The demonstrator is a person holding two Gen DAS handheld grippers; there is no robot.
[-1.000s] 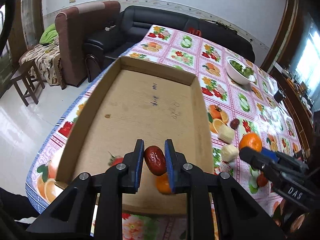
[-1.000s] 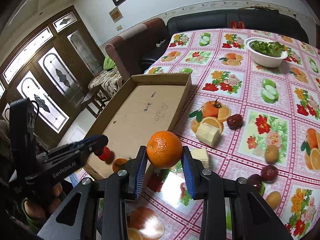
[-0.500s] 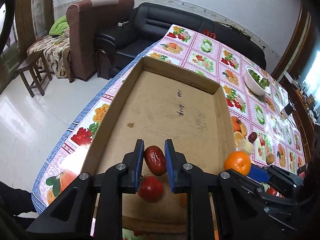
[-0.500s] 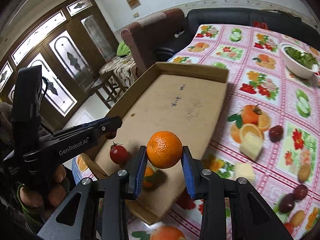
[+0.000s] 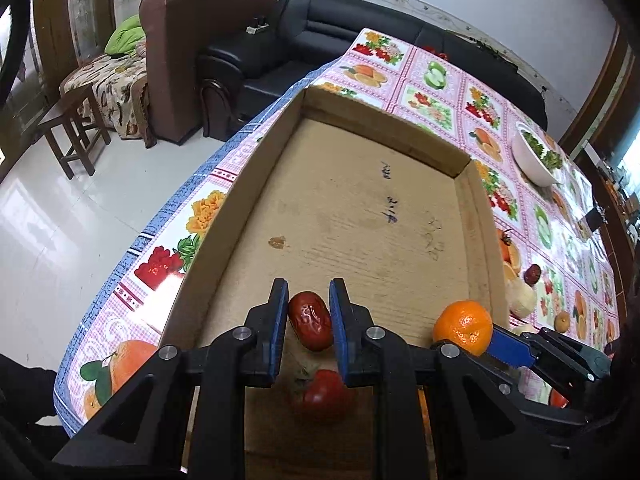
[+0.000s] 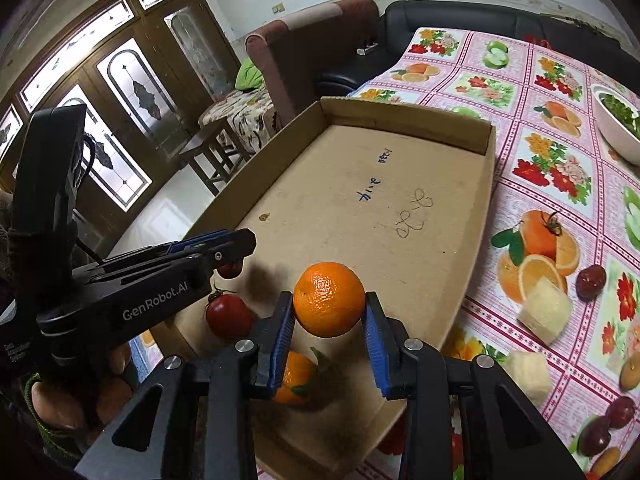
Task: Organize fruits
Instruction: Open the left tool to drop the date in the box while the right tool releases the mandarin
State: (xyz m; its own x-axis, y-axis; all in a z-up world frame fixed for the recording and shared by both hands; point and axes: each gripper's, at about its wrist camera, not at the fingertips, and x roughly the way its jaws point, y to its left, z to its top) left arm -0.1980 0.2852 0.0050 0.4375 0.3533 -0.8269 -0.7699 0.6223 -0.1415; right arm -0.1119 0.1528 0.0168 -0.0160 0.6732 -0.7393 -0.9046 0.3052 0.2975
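Observation:
A shallow cardboard tray lies on the fruit-print tablecloth. My left gripper is shut on a dark red jujube, held above the tray's near end. Below it a red tomato rests on the tray floor. My right gripper is shut on an orange tangerine over the tray's near right part. Under it a smaller tangerine with a leaf lies in the tray. The left gripper shows at the left of the right wrist view.
Loose on the cloth to the right of the tray are white fruit chunks, jujubes and small brown fruits. A white bowl of greens stands farther back. Sofas and a wooden stool stand beyond the table's left edge.
Both grippers have moved leftward over the tray with their fruit still gripped. The orange now hangs above the tray floor instead of the tablecloth, and the tomato shows beneath the left gripper.

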